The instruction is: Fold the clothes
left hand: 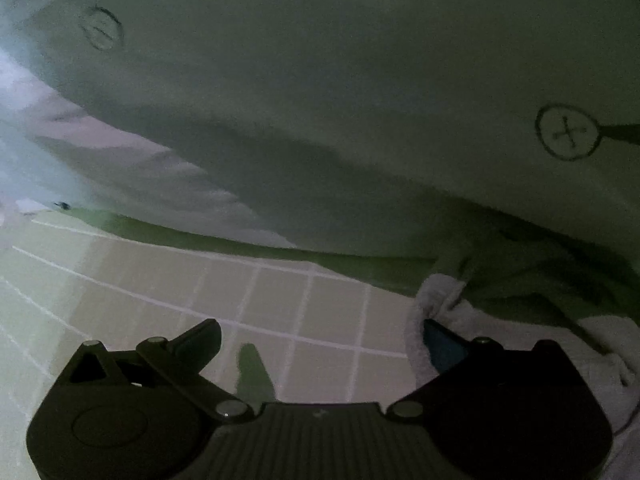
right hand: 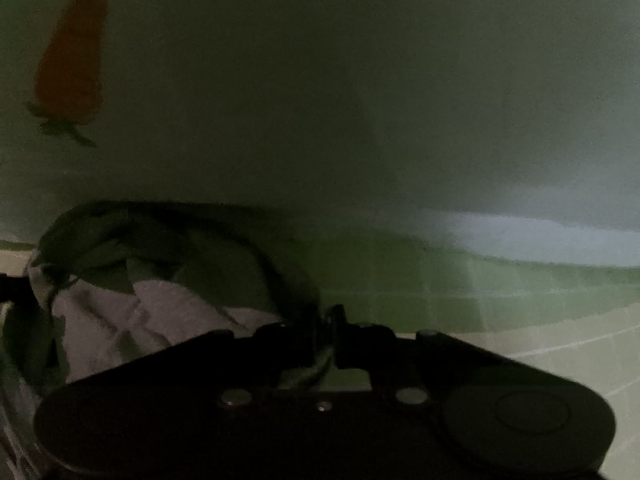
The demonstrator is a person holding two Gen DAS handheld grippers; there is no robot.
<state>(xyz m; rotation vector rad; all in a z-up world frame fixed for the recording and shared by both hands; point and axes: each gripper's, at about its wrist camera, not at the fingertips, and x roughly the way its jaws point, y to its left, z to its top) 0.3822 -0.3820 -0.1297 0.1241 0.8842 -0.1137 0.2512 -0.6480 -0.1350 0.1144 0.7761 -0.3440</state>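
A pale white garment with drawn circle prints hangs close in front of the left wrist view and fills its upper part. My left gripper is open, low over the green gridded mat. Its right finger touches a bunched fleecy fold of the garment. In the right wrist view the same pale garment, with an orange carrot print, fills the top. My right gripper is shut on a dark green edge of the garment. The scene is dim.
The green mat with white grid lines lies under both grippers. A bright patch of light shows under the lifted cloth at the right. Lighter cloth folds hang at the left.
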